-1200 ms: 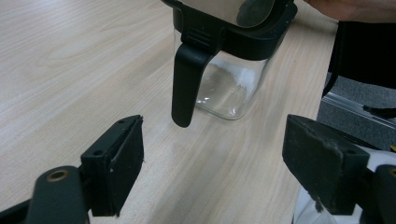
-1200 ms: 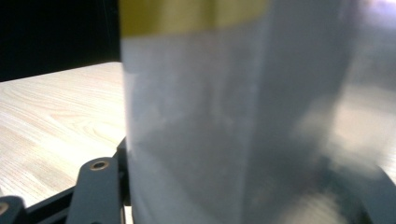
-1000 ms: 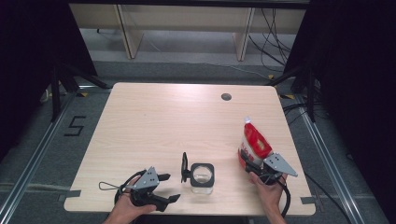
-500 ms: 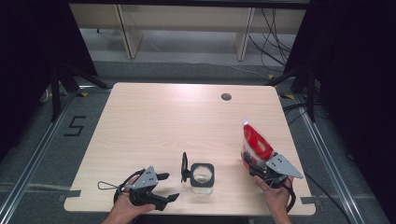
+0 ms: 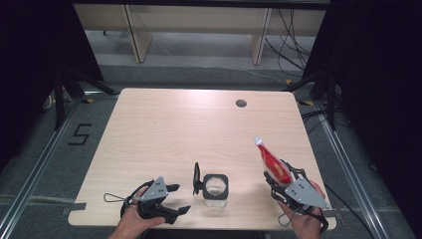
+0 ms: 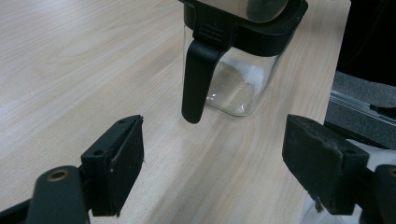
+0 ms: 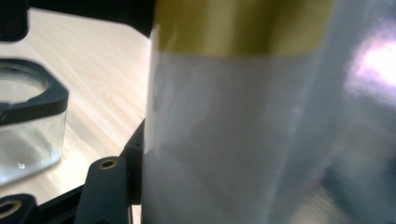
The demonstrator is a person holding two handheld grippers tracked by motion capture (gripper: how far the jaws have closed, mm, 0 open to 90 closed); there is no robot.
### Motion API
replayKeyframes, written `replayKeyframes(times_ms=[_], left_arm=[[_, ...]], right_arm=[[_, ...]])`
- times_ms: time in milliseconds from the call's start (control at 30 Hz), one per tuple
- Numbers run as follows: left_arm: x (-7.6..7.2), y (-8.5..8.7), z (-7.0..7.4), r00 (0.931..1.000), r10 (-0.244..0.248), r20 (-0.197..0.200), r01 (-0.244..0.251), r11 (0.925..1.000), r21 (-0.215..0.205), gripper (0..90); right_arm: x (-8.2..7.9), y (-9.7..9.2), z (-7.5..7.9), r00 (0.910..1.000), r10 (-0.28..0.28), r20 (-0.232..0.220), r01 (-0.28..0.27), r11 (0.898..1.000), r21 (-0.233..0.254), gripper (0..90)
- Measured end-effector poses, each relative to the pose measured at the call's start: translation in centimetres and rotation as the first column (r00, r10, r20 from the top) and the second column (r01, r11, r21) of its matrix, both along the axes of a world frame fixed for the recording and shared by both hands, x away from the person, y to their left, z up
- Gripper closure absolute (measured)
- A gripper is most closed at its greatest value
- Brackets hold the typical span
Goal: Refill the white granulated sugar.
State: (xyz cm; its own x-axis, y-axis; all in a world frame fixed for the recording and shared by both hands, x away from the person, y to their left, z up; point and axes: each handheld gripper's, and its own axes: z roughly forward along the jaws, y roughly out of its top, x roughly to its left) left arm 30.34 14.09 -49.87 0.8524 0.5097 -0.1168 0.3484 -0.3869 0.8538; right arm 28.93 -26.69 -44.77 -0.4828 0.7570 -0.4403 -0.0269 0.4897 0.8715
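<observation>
Between pads of right claw (image 5: 278,174): red-and-white bottle (image 5: 272,162), clenched around its body, glossy plastic, tapered to a white pointed cap that tilts up and away from the hand. Close up in right gripper view, same bottle (image 7: 243,140) as smooth milky-white wall w/ mustard-yellow band on top, pressed against the black pad at lower left; blurred, so no label detail readable. Grey three-cornered plate on top of that claw, cable behind it.

Left of right claw, well apart: glass jar (image 5: 215,188), square w/ rounded corners, clear walls, matte black plastic rim, black handle sticking off its left side. Stands upright on the counter (image 5: 189,129), pale wood-grain laminate, smooth, faint sheen.

Left claw (image 5: 171,199) released, nothing between pads; jaws wide, pointing toward jar from its left, near but not touching. From left gripper view: pads (image 6: 119,163) flat, black, rubbery, edges a bit worn and frayed; jar (image 6: 238,79) just ahead, thick clear glass base w/ faint white residue inside, curved black handle hanging down front, tip clear of counter (image 6: 70,70). Claw frame black w/ brass-coloured rivet.

Far from both claws, near counter's back edge: small dark round hole (image 5: 241,103).
</observation>
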Motion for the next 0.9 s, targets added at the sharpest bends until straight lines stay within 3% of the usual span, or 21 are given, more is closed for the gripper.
replayKeyframes(times_ms=[33, 67, 100, 133, 200, 233, 267, 400, 467, 500, 533, 567, 600, 633, 667, 733, 767, 800, 833, 867, 900], left_arm=[[0.0, 0.0, 0.0, 1.0, -0.003, 0.005, 0.003, 1.0, 0.0, 20.5], [0.0, 0.0, 0.0, 1.0, -0.003, 0.005, 0.003, 1.0, 0.0, 20.5], [0.1, 0.0, 0.0, 1.0, 0.004, 0.003, -0.004, 0.9999, 0.014, 20.4], [0.0, -0.1, -0.1, 1.0, 0.004, 0.001, -0.004, 1.0, 0.002, 20.4], [0.0, 0.0, 0.0, 1.0, 0.003, 0.002, -0.003, 0.9999, 0.011, 20.4], [-0.1, -0.1, 0.0, 0.9999, 0.005, -0.012, -0.005, 0.9999, -0.013, 20.5], [0.0, -0.1, 0.0, 1.0, 0.001, -0.004, -0.001, 1.0, -0.008, 20.5], [0.0, 0.0, 0.0, 0.9999, 0.009, -0.009, -0.009, 1.0, -0.004, 20.5], [0.0, 0.0, -0.1, 0.9999, 0.011, -0.007, -0.011, 0.9999, -0.01, 20.3], [0.0, 0.0, -0.1, 0.9999, 0.008, -0.008, -0.008, 0.9999, -0.007, 20.3], [0.0, 0.0, -0.1, 1.0, 0.002, -0.005, -0.002, 1.0, -0.005, 20.3], [0.1, 0.0, 0.0, 1.0, -0.002, 0.007, 0.002, 1.0, 0.007, 20.3], [0.1, 0.0, 0.0, 1.0, -0.003, 0.006, 0.003, 1.0, 0.001, 20.3], [0.1, 0.0, 0.0, 1.0, -0.003, 0.006, 0.003, 1.0, 0.001, 20.3], [0.0, -0.1, -0.1, 1.0, -0.001, -0.006, 0.001, 1.0, -0.007, 20.3], [0.1, 0.1, 0.0, 1.0, -0.004, 0.001, 0.004, 0.9999, 0.017, 20.3], [0.1, 0.0, -0.1, 1.0, -0.001, -0.01, 0.001, 1.0, -0.003, 20.3], [0.1, 0.0, -0.1, 0.9999, -0.003, -0.01, 0.003, 1.0, -0.007, 20.3], [0.1, 0.0, -0.1, 0.9999, -0.003, -0.01, 0.003, 1.0, -0.007, 20.3], [0.0, 0.0, -0.1, 0.9999, 0.002, -0.016, -0.002, 0.9999, -0.011, 20.3], [0.0, 0.0, -0.1, 0.9999, -0.001, -0.015, 0.001, 1.0, -0.004, 20.3]], right_arm=[[-0.3, 0.2, 0.1, 0.9999, -0.002, 0.012, 0.003, 0.999, -0.04, 41.2], [-0.3, 0.2, 0.1, 0.9999, -0.002, 0.012, 0.003, 0.999, -0.04, 41.2], [-1.0, 0.6, 0.4, 0.9997, 0.01, 0.025, -0.007, 0.994, -0.108, 41.2], [-1.2, 0.7, 0.5, 0.9995, 0.022, 0.021, -0.019, 0.991, -0.13, 41.2], [-1.4, 0.9, 0.6, 0.9992, 0.029, 0.026, -0.025, 0.99, -0.136, 41.2], [-1.6, 1.0, 0.6, 0.9989, 0.039, 0.026, -0.035, 0.99, -0.136, 41.2], [-1.9, 1.1, 0.6, 0.999, 0.042, 0.017, -0.039, 0.99, -0.132, 41.2], [-2.5, 1.7, 0.8, 0.9977, 0.061, 0.028, -0.055, 0.979, -0.196, 41.3], [-3.1, 2.5, 0.7, 0.997, 0.058, 0.052, -0.039, 0.951, -0.308, 41.4], [-3.1, 2.7, 0.8, 0.9954, 0.065, 0.07, -0.035, 0.928, -0.37, 41.4], [-3.3, 2.9, 0.7, 0.9942, 0.078, 0.074, -0.042, 0.917, -0.398, 41.5], [-3.5, 3.1, 0.6, 0.9947, 0.074, 0.071, -0.039, 0.912, -0.407, 41.5], [-3.6, 3.3, 0.6, 0.9938, 0.084, 0.073, -0.044, 0.901, -0.432, 41.5], [-3.6, 3.3, 0.6, 0.9938, 0.084, 0.073, -0.044, 0.901, -0.432, 41.5], [-3.9, 3.8, 0.4, 0.9927, 0.084, 0.086, -0.031, 0.871, -0.491, 41.6], [-4.1, 4.3, 0.4, 0.988, 0.099, 0.118, -0.015, 0.824, -0.567, 41.7], [-4.3, 4.4, 0.2, 0.9881, 0.094, 0.122, -0.007, 0.82, -0.573, 41.7], [-4.3, 4.6, 0.3, 0.9848, 0.109, 0.135, -0.007, 0.801, -0.599, 41.8], [-4.3, 4.6, 0.3, 0.9848, 0.109, 0.135, -0.007, 0.801, -0.599, 41.8], [-4.3, 4.7, 0.5, 0.9782, 0.132, 0.16, 0.001, 0.768, -0.641, 41.8], [-4.4, 4.8, 0.3, 0.9783, 0.13, 0.162, 0.003, 0.77, -0.638, 41.8]])
